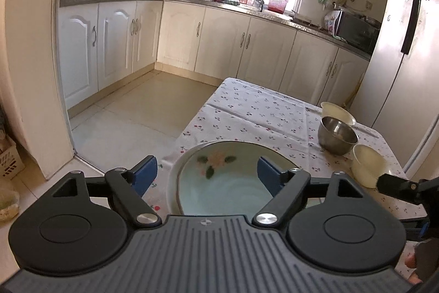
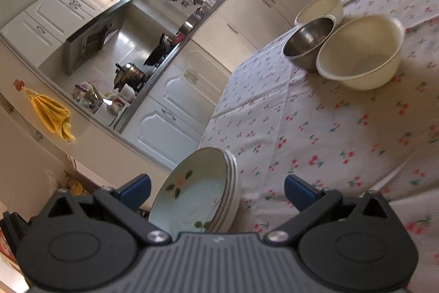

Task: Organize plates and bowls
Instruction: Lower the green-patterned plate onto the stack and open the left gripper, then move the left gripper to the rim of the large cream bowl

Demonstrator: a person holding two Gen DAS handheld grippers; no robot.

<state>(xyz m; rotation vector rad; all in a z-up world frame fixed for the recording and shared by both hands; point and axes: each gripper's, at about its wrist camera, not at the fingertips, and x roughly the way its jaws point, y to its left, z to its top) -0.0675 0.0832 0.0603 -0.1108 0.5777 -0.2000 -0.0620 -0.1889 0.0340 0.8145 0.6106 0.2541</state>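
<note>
A stack of pale green plates [image 1: 219, 183] with a flower print lies at the near left corner of the cherry-print table [image 1: 260, 111]. My left gripper [image 1: 208, 175] hovers over it, open wide, its blue pads either side of the stack and clear of it. To the right stand a steel bowl [image 1: 338, 137] and two cream bowls [image 1: 337, 113] [image 1: 367, 169]. In the right wrist view the plate stack [image 2: 197, 197] lies between the spread fingers of my right gripper [image 2: 218, 191], which is open and holds nothing. Farther along the table [image 2: 315, 128] are the steel bowl [image 2: 310, 40] and both cream bowls [image 2: 362, 51] [image 2: 321, 7].
White kitchen cabinets [image 1: 115, 45] and a cluttered counter run behind the table across a tiled floor. A tall fridge [image 1: 397, 59] stands at the right. A black piece of the other gripper [image 1: 397, 186] juts in beside the nearer cream bowl.
</note>
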